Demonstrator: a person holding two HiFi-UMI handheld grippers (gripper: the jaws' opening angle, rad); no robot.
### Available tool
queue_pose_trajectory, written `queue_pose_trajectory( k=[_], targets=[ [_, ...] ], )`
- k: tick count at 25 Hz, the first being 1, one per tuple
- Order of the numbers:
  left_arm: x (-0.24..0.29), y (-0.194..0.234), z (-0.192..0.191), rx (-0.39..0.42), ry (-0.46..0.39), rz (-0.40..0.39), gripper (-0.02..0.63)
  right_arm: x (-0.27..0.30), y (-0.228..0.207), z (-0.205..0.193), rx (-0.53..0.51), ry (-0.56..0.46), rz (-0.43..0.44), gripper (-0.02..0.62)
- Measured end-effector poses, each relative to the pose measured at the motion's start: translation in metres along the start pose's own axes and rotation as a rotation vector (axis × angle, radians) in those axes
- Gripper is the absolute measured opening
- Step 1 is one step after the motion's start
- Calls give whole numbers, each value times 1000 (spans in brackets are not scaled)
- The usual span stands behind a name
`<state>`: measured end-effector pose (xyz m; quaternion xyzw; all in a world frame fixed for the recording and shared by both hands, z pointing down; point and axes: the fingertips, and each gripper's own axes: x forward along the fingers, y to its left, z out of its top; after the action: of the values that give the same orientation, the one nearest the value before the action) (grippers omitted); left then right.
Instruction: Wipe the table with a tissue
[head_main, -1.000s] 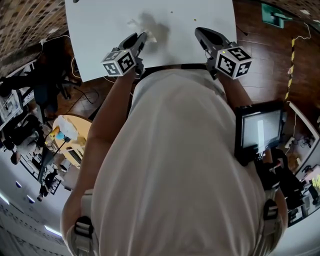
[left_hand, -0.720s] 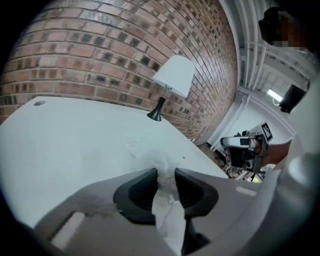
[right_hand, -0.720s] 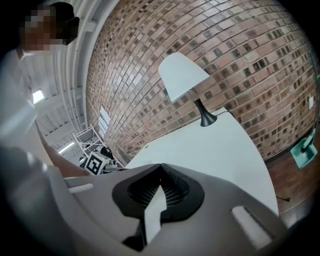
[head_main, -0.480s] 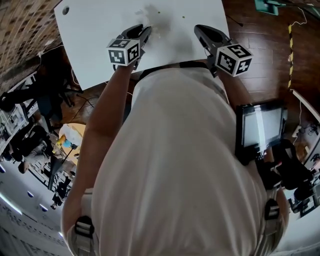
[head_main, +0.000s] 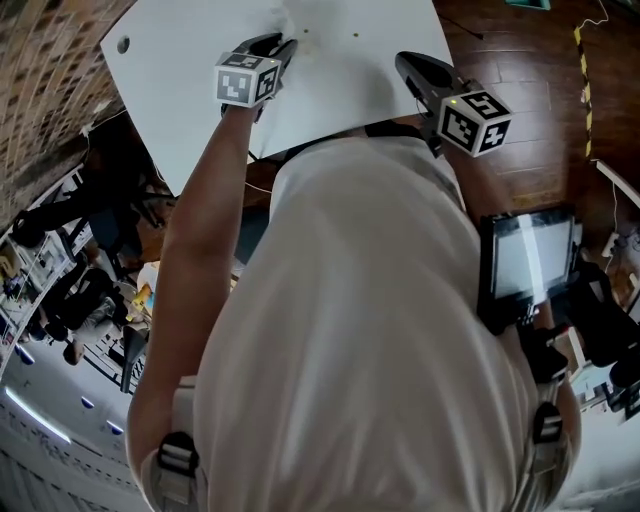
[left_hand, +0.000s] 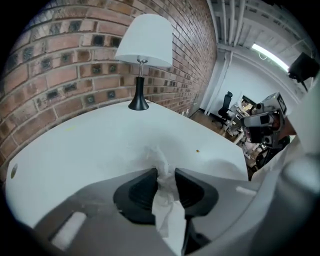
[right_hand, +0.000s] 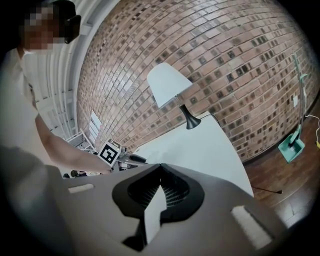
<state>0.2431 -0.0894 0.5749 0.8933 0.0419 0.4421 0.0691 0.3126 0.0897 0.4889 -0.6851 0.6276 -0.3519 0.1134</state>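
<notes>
At the near part of the white table (head_main: 350, 90), seen from the head cam, the L gripper (head_main: 282, 42) reaches fwd and points down at the tabletop, marker cube on its back facing up. Its own view shows the jaws pinched on a crumpled white tissue (left_hand: 166, 197): the wad is squeezed between the two dark pads, one end sticking out past the tips and touching the table surface, the other trailing back toward the camera. A tiny brown speck (left_hand: 197, 150) sits on the table just beyond and to the right of the tissue, not touching it. Farther back a lamp (left_hand: 142, 50) w/ white shade and black base stands on the table against the brick wall (left_hand: 50, 65). The R gripper (head_main: 405, 64) hovers over the table's right side, well apart from the tissue; in its own view (right_hand: 160, 167) the jaw tips are pressed together w/ nothing between them, and the L gripper's cube shows off to the left by the person's forearm. Beside the table is dark wood floor (head_main: 520, 110); a screen (head_main: 525, 255) is at the person's right.
</notes>
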Motion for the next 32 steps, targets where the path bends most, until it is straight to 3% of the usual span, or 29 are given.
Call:
queue_pose_trajectory(
  k=[6, 13, 26, 32],
  targets=[
    [24, 11, -10, 37, 78, -24, 100, -12, -7, -5, 23, -23, -45, 8],
    [28, 6, 3, 86, 185, 7, 107, -28, -15, -8, 47, -47, -81, 8],
    [45, -43, 5, 255, 238, -157, 104, -26, -18, -10, 51, -42, -87, 8],
    [42, -71, -7, 239, 237, -221, 100, -20, -10, -6, 39, -41, -63, 8]
  ],
)
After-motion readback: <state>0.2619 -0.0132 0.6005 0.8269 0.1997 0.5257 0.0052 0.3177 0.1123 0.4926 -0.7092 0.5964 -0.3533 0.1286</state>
